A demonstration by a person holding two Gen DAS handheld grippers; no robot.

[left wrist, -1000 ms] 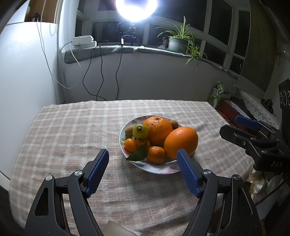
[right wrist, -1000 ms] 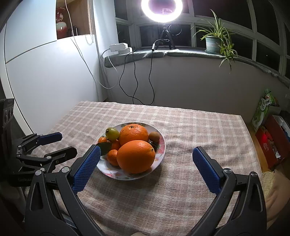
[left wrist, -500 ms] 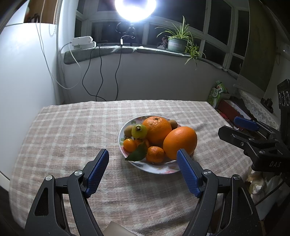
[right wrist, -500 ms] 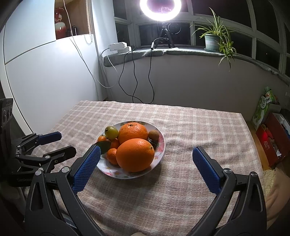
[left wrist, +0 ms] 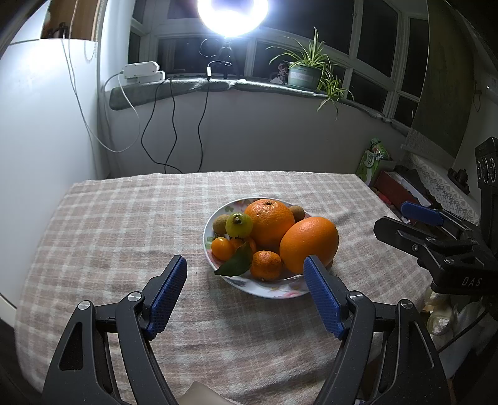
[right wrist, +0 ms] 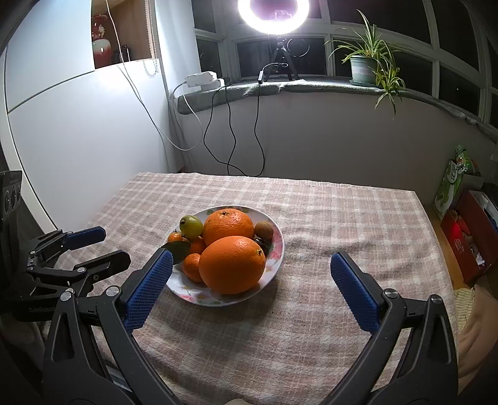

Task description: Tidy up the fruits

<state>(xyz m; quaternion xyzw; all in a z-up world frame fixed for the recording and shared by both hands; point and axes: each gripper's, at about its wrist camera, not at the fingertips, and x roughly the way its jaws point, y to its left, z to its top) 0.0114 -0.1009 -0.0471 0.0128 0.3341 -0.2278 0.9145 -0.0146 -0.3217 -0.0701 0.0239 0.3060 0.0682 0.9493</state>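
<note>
Potted plant (right wrist: pixel 367 67), ring light (right wrist: pixel 273 15) beyond fruit plate (right wrist: pixel 277 249)

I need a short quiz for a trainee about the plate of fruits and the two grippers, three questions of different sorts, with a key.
1. True or false: the left gripper is shut on a fruit.
2. Which fruit on the plate lies nearest the right gripper? A) the green fruit B) the large smooth orange C) the kiwi
3. Fill in: the plate stands on a checked ____.

Key: 1 false, both grippers are open and empty. 2 B. 3 tablecloth.
</note>
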